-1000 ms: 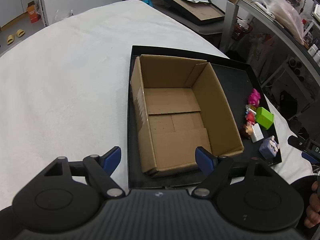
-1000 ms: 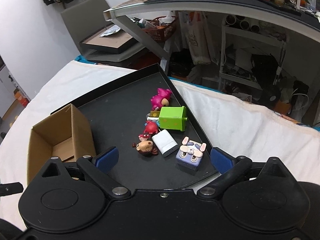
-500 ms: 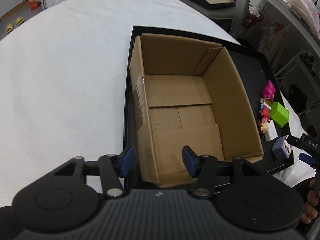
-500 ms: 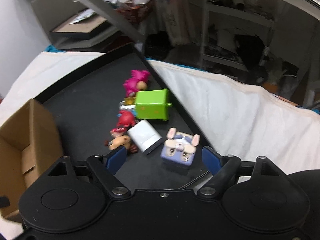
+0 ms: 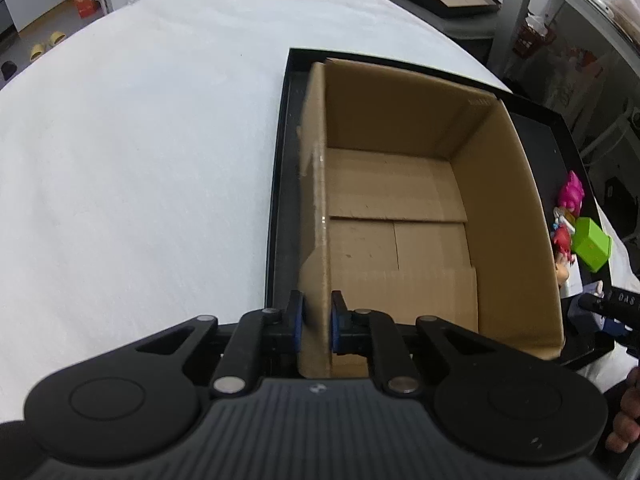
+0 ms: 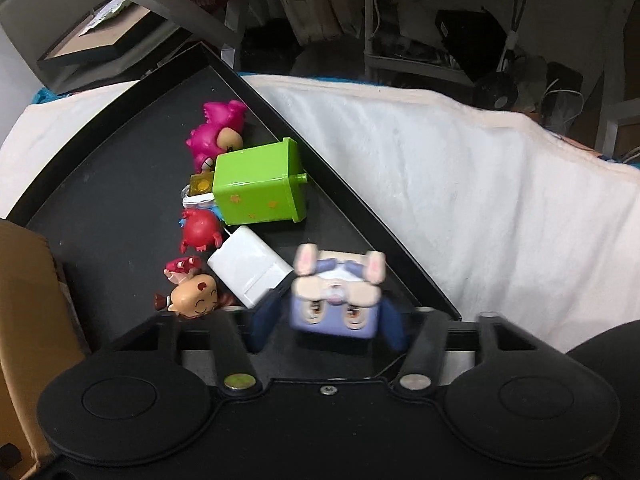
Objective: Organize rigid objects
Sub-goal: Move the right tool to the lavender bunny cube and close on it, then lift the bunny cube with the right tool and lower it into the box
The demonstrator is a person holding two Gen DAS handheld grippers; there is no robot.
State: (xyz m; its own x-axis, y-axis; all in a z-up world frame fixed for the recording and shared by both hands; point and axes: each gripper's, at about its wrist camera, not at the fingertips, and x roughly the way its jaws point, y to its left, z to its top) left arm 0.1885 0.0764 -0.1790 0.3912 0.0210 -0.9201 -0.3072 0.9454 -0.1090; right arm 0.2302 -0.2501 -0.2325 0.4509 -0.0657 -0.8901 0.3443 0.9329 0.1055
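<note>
An open cardboard box (image 5: 508, 220), with nothing inside, stands in a black tray (image 5: 276, 200) on a white cloth. My left gripper (image 5: 316, 326) is shut on the box's left wall at its near corner, one pad on each side. In the right wrist view a purple bunny cube (image 6: 334, 300) sits between the fingers of my right gripper (image 6: 332, 320), whose jaws are closing against its sides. Beyond it lie a white block (image 6: 250, 272), a smiling figure (image 6: 196, 300), a red toy (image 6: 200, 232), a green bin (image 6: 256, 184) on its side and a pink figure (image 6: 216, 136).
The toys crowd the tray's right rim (image 6: 360, 208), near its front corner. The white cloth (image 5: 140, 160) spreads wide to the left of the tray. Shelves and clutter (image 6: 440, 40) stand behind the table. A person's hand (image 5: 628, 420) shows at the far right.
Both grippers sank and closed from wide open. The left one came onto the box's left wall. The right one closed in around the bunny cube.
</note>
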